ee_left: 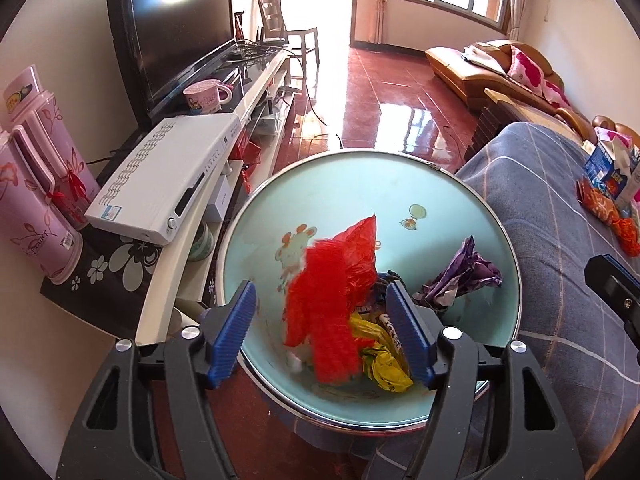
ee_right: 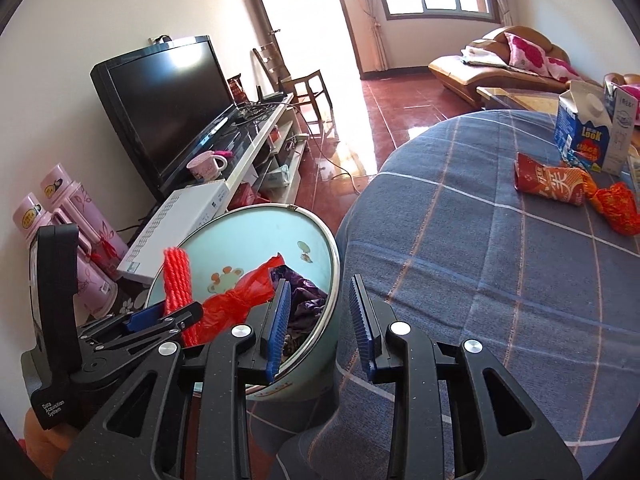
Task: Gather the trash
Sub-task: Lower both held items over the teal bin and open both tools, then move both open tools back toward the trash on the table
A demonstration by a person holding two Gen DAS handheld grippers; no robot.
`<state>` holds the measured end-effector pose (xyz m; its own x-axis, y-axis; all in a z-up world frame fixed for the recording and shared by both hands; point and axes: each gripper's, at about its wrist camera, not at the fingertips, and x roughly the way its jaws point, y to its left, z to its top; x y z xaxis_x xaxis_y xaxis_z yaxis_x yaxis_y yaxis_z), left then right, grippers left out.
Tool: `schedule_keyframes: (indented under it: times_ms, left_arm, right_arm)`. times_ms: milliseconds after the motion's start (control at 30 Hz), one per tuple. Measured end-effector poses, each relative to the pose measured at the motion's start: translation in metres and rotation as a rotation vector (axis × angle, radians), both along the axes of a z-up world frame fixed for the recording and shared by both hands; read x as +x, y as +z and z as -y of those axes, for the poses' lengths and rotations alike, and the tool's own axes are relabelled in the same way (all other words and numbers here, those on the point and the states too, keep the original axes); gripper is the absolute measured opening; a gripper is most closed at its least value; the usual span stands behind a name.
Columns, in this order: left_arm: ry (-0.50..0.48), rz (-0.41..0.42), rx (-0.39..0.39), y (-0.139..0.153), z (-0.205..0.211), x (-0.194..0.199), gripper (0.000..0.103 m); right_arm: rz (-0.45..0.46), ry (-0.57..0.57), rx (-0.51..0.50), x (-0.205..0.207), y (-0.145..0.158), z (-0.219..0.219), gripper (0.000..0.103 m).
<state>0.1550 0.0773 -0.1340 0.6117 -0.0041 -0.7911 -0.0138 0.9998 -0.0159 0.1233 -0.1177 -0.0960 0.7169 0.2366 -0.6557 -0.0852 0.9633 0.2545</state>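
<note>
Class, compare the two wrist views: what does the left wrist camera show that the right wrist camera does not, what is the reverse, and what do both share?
Only the left wrist view shows the yellow wrapper deep in the basin. Only the right wrist view shows the whole milk carton upright and the crushed red paper cup on the checked cloth. Both show the basin, red mesh net, purple wrapper and television.

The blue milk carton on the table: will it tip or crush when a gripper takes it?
The milk carton stands tall and upright, so a high push may tip it. Its top looks opened, so it is probably light and its walls may dent.
</note>
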Motion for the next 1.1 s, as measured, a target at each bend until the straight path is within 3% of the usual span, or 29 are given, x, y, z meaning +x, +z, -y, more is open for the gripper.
schedule_keyframes:
  times_ms: [133,533,767,867,1100]
  left_arm:
    - [0.004,0.023,0.01,0.01,0.002,-0.005,0.071]
    - [0.026,0.078,0.046,0.037,0.015,-0.02,0.09]
    - [0.042,0.081,0.047,0.045,0.022,-0.03,0.094]
    - [0.011,0.072,0.029,0.046,0.033,-0.035,0.095]
    - [-0.077,0.017,0.003,0.034,0.07,-0.04,0.096]
  right_arm:
    - [0.019,-0.022,0.008,-0.007,0.008,0.006,0.031]
    - [0.071,-0.064,0.032,-0.029,0.025,0.022,0.032]
    - [0.09,-0.076,0.036,-0.043,0.029,0.026,0.061]
    - [0.106,-0.091,0.03,-0.05,0.033,0.032,0.066]
    - [0.062,-0.17,0.016,-0.061,0.021,0.06,0.066]
